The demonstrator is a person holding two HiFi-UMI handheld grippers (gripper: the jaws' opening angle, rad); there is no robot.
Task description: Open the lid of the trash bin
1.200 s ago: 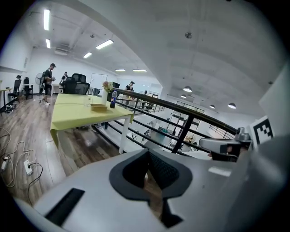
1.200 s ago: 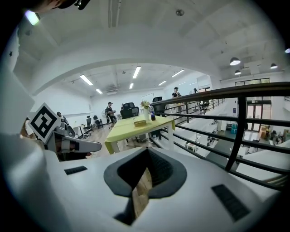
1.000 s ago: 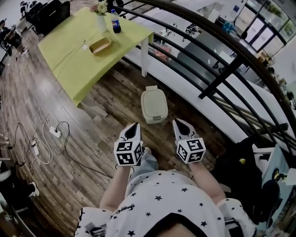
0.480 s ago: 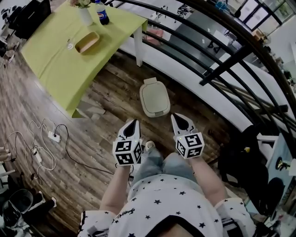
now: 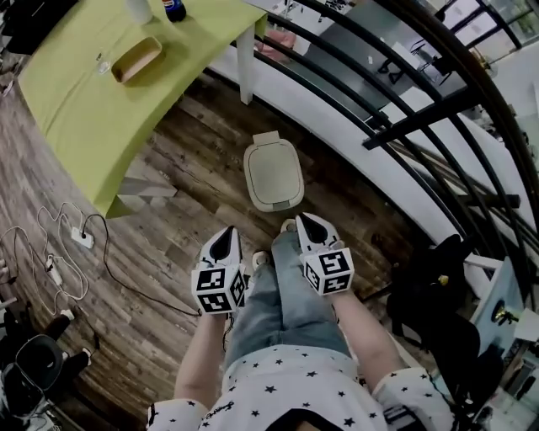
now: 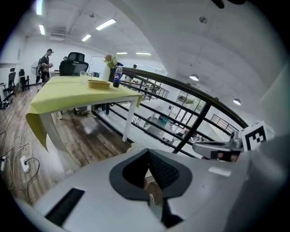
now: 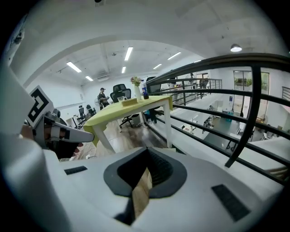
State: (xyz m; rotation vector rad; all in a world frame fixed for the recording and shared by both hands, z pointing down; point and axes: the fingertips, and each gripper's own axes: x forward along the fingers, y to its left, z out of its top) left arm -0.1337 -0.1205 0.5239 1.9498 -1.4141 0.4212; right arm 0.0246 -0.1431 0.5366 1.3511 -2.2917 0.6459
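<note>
Wood plank floor point(image 5: 168, 202) on a mezzanine, with a black railing point(image 5: 404, 126) running along the far and right side. A green table point(image 5: 84, 109) stood far left with a tan tray point(image 5: 136, 59) and a bottle point(image 5: 173, 8) on it. Cables and a power strip point(image 5: 82, 238) lay on the floor at left.

The trash bin point(image 5: 274, 174) sat on the floor between the table leg and the railing, pale, lid down flat. It was just beyond both grippers, and neither touched it.

The left gripper point(image 5: 225, 241) was held near the person's left knee, pointing toward the bin. In the left gripper view its jaws were together at the tips with nothing between them, only a thin slit showing floor.

The right gripper point(image 5: 309, 225) was over the right leg point(image 5: 286, 295), a bit nearer the bin than the left one, its tip close to the bin's near edge. In the right gripper view its jaws also met at the tips, holding nothing, with wood floor visible through the narrow gap. Both were in the air, side by side but apart.
</note>
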